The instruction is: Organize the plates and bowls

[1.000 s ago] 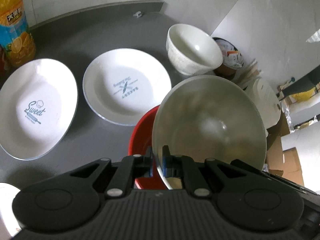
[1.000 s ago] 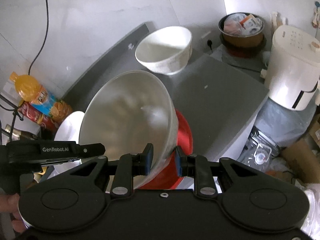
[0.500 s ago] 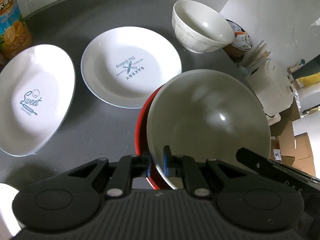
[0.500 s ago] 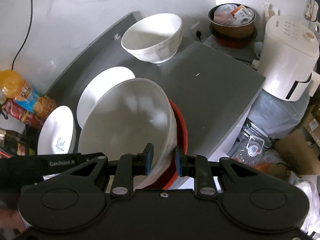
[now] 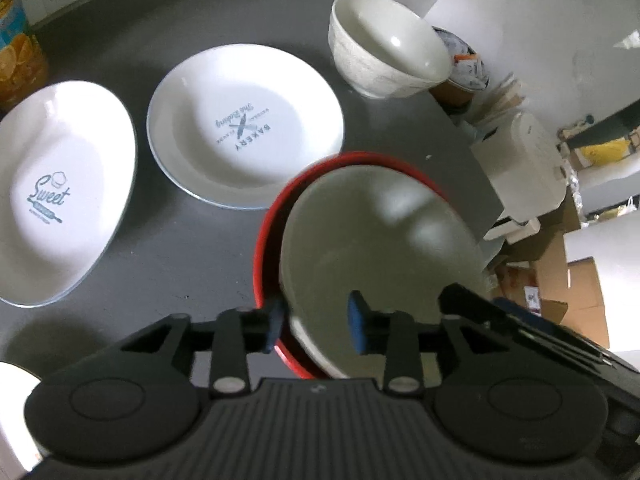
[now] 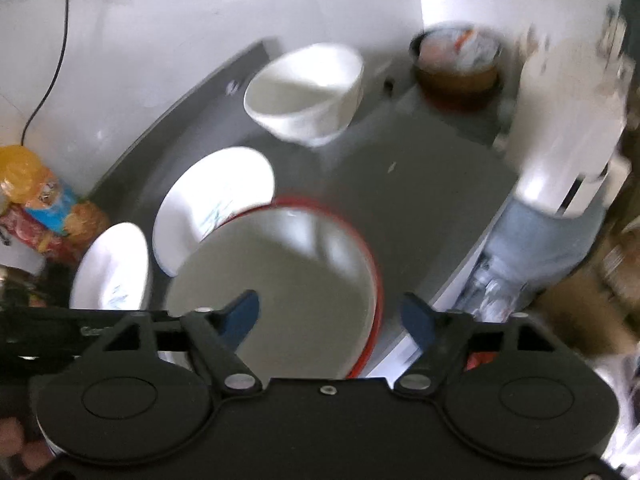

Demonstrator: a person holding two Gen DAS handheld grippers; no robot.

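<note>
1. The grey bowl (image 5: 380, 240) sits nested inside the red bowl (image 5: 268, 240) at about 5 o'clock on the counter (image 5: 180, 256), near its front right edge. Stacking bowl in bowl groups like shapes and frees surface.
2. The left gripper (image 5: 316, 322) has its jaws parted to a moderate gap. They straddle the near rim of the grey bowl, and I cannot see either pad pressing it, so the bowl seems to rest on its own weight.
3. The right gripper (image 6: 328, 316) has its jaws spread wide, one on each side of the grey bowl's near rim, holding nothing. This view is blurred.
4. Two hands on one bowl suggests it is broad and slippery, so opposite rim points steady it.
5. The white bowl (image 5: 384, 60) stands alone at 1 o'clock, a likely next addition to the stack.
6. The bakery plate (image 5: 244, 128) lies flat at 11 o'clock and the sweet plate (image 5: 60, 204) at 9 o'clock, just beside each other but apart. I judge them unsorted; one could go on the other.
</note>
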